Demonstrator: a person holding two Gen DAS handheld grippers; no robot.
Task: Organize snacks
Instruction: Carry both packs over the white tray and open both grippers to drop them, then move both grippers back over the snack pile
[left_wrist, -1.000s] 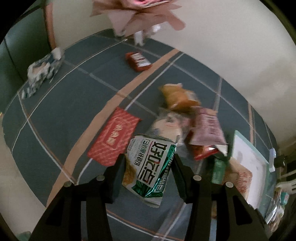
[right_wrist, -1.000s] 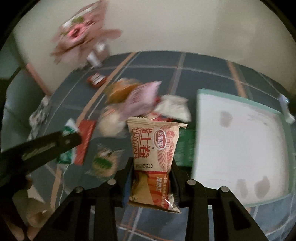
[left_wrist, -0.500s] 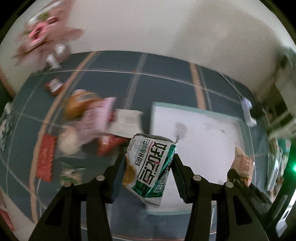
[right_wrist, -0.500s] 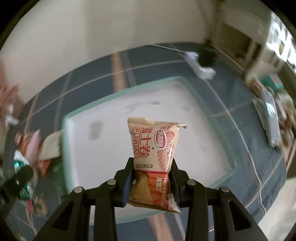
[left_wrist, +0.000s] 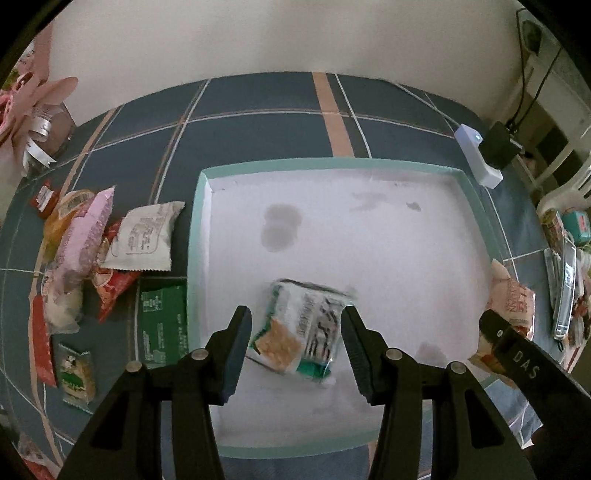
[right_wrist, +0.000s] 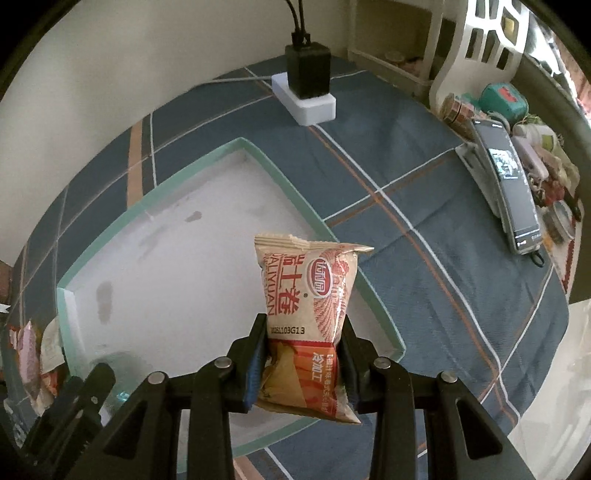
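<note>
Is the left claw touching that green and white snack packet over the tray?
Apart. The left wrist view shows white tray floor between each finger and the blurred green and white packet.

Green-white snack bag (left_wrist: 301, 332): blurred, tilted, in the near part of the tray; it shows between the left fingers, with a gap on each side. Whether it already rests on the tray floor I cannot tell.
Red-beige snack bag (right_wrist: 308, 325): upright, red lettering on beige, orange lower part; its lower half is pinched between the right fingers, above the tray's right rim.
Tray (left_wrist: 388, 164): shallow, square, white floor with some dark stains, teal rim; it lies on the blue plaid table.
Loose snacks (left_wrist: 107, 254): pink, white, red and green packets in a pile, left of the tray, on the table.
</note>
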